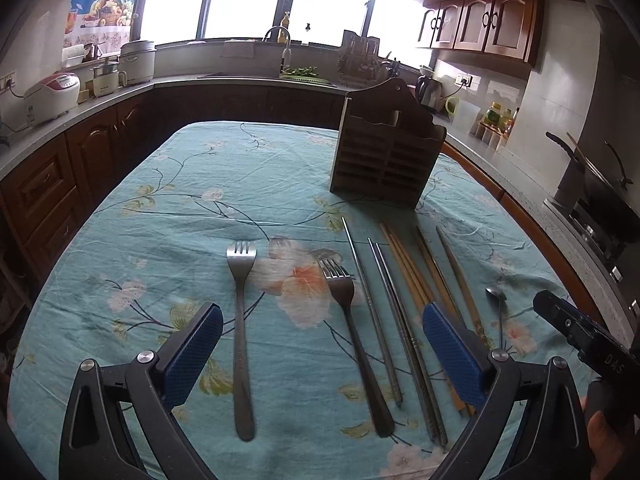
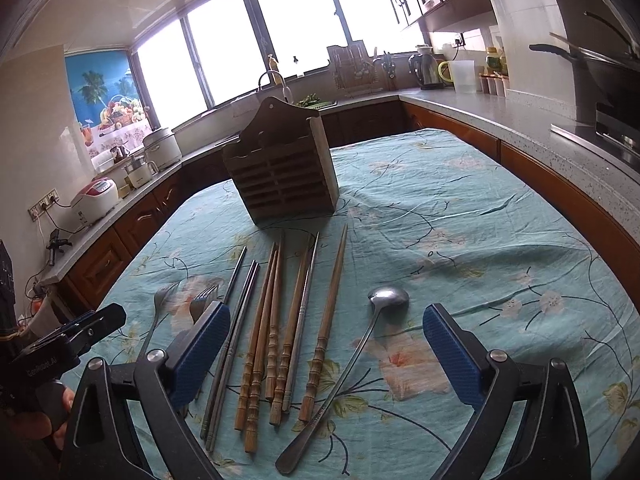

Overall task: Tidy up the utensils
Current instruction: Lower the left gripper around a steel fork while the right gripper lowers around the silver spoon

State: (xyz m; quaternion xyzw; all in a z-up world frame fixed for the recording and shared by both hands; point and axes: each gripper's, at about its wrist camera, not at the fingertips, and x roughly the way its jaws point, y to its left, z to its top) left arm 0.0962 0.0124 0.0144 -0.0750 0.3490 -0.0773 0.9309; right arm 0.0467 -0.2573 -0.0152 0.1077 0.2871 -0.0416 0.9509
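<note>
A dark wooden slatted utensil holder stands upright on the floral teal tablecloth. In front of it lie two steel forks, metal chopsticks, several wooden chopsticks and a steel spoon. My left gripper is open and empty above the forks. My right gripper is open and empty above the chopsticks and spoon. The other gripper's body shows in each view.
Kitchen counters ring the table on three sides: rice cookers at the left, a sink under the windows, a kettle and a stove with a pan at the right.
</note>
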